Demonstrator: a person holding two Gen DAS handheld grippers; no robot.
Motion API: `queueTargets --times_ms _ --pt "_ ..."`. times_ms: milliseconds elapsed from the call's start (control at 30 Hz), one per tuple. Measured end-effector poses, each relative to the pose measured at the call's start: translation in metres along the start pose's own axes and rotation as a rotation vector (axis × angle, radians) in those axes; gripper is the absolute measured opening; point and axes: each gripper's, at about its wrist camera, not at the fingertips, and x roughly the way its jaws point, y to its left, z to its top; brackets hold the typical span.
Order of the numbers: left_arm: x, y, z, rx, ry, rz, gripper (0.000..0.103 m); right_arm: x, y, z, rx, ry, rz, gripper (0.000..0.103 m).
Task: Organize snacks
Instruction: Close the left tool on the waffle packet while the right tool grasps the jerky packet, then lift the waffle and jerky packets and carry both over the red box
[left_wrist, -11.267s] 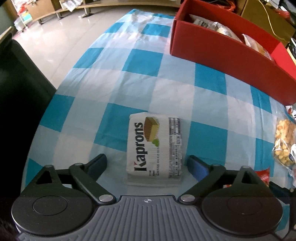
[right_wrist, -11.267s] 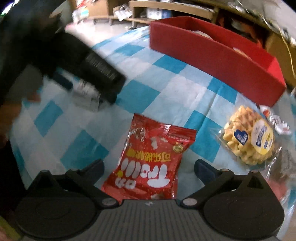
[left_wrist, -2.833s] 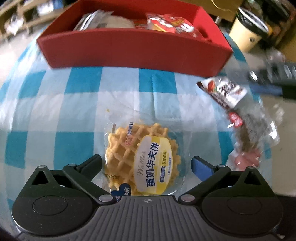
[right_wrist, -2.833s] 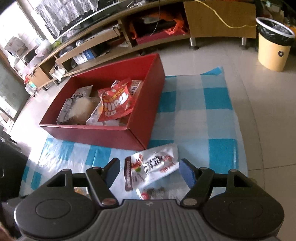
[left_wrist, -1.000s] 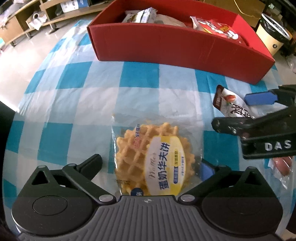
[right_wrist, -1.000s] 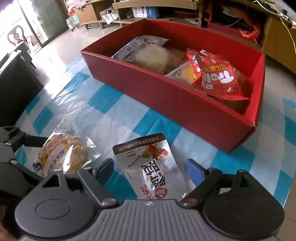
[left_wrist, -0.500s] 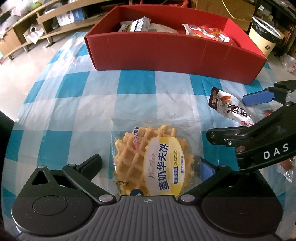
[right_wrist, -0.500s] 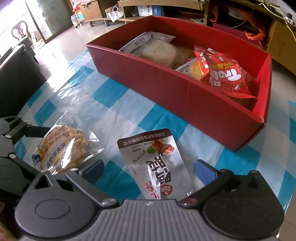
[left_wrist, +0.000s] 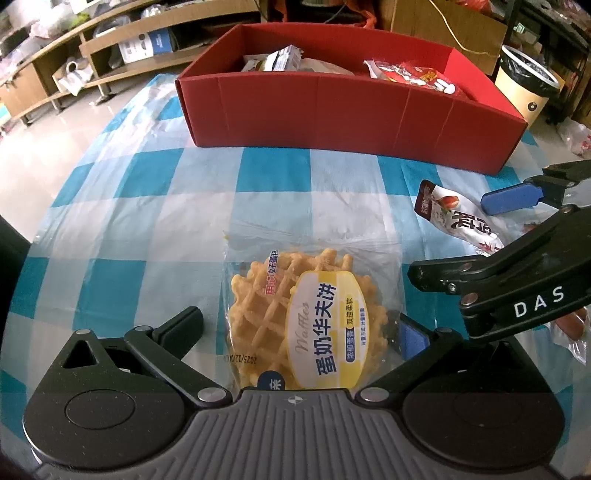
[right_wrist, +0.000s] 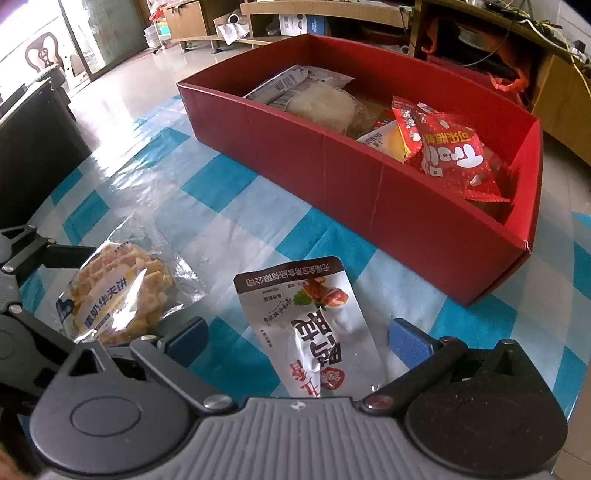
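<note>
1. Snacks are split between the red box (right_wrist: 369, 192) and the checked tablecloth (left_wrist: 155, 206) in front of it — two packets lie outside the box.
2. My left gripper (left_wrist: 301, 328) is spread wide around the waffle packet (left_wrist: 314, 314), which lies flat on the cloth; the left finger stands clear of it, the right one sits at the wrapper's edge.
3. My right gripper (right_wrist: 297, 338) is also fully spread, with the white pouch (right_wrist: 314, 325) lying between its fingers, touched by neither.
4. Pouch and waffle packet lie near each other, apart.
5. Inside the box — a red bag (right_wrist: 450, 155) at the right end, pale packets (right_wrist: 314, 96) further left.
</note>
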Motion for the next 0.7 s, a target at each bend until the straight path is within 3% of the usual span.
queueTargets --times_ms 333,433,600,700 --pt "-0.001 0.0 -0.003 0.002 -0.02 -0.002 0.103 -0.003 -0.012 0.003 0.025 0.007 0.044 0.103" --pt "-0.001 0.0 -0.002 0.007 -0.021 -0.003 0.103 -0.005 -0.012 0.003 0.025 0.002 0.014 0.093" --pt "-0.002 0.001 0.001 0.002 0.0 -0.005 0.101 -0.012 -0.011 -0.002 -0.001 -0.017 -0.07 0.056" --pt "-0.006 0.001 0.004 0.004 -0.002 -0.004 0.087 -0.017 -0.019 -0.002 0.036 -0.024 -0.059 0.054"
